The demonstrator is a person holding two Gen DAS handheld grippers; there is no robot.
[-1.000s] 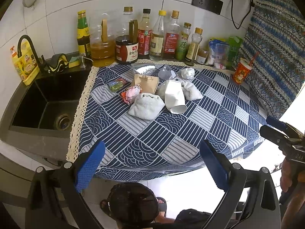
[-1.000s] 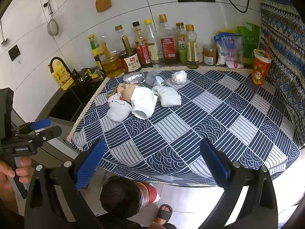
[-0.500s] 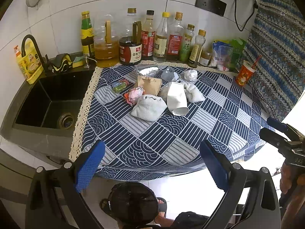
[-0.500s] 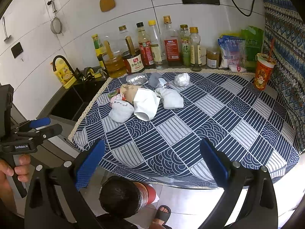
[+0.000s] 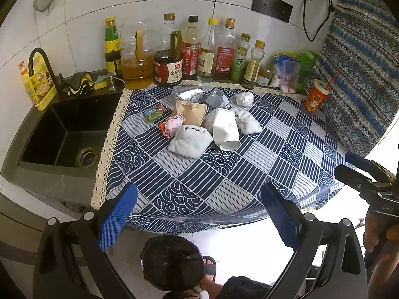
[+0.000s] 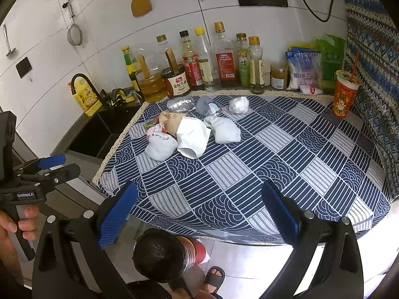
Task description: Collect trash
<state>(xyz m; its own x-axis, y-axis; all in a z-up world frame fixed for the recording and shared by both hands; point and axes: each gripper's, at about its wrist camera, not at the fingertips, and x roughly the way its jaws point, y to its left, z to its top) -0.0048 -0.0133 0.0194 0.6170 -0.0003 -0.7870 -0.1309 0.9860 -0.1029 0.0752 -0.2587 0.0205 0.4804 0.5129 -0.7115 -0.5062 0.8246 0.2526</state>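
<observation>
Both sets of jaws stood wide apart with nothing between them: left gripper (image 5: 197,214) and right gripper (image 6: 197,211) hung off the near edge of the surface (image 6: 286,164), above a bin lined with a black bag (image 6: 159,256) on the floor. The trash sat well apart from both, bunched toward the back left: white paper cup (image 5: 225,132) on its side, crumpled white wad (image 5: 190,140) touching it, second wad (image 6: 224,129), brown paper bag (image 5: 190,112), pink wrapper (image 5: 172,124), foil ball (image 6: 239,104). Risks as I judged them: pieces overlapped, so one pinch could drag a neighbour along; the cup could crush or roll; the cloth could bunch under the tips; the bottles (image 5: 207,52) just behind could get knocked on a long reach.
</observation>
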